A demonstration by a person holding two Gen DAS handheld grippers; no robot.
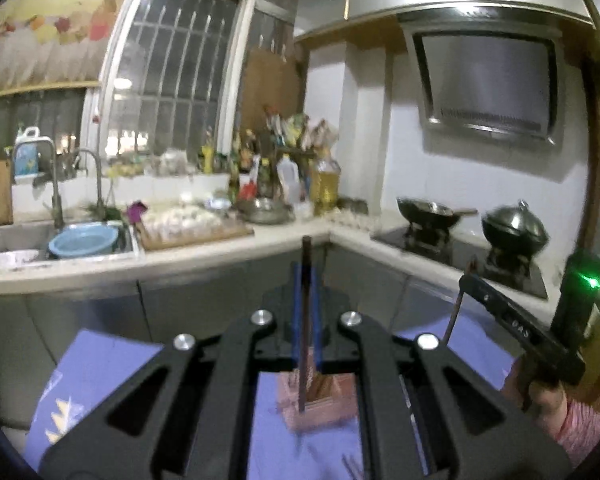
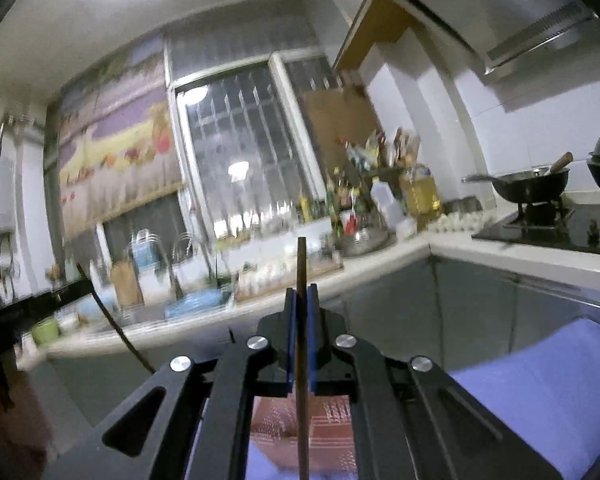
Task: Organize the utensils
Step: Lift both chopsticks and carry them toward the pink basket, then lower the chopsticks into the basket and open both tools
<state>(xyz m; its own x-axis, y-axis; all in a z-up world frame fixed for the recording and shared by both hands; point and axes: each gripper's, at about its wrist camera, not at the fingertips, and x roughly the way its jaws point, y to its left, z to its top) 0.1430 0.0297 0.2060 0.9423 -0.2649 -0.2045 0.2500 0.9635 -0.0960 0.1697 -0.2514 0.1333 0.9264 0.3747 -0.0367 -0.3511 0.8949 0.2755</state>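
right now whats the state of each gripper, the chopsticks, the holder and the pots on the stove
left gripper: shut on a dark chopstick, held upright
right gripper: shut on a brown chopstick, held upright
pink holder: below the left gripper on the purple cloth, sticks already inside
wok: uncovered, on the stove
pot: lid on

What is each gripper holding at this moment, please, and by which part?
Each holds one upright chopstick: the left gripper clamps a dark chopstick just below its top end, and the right gripper clamps a brown chopstick likewise.
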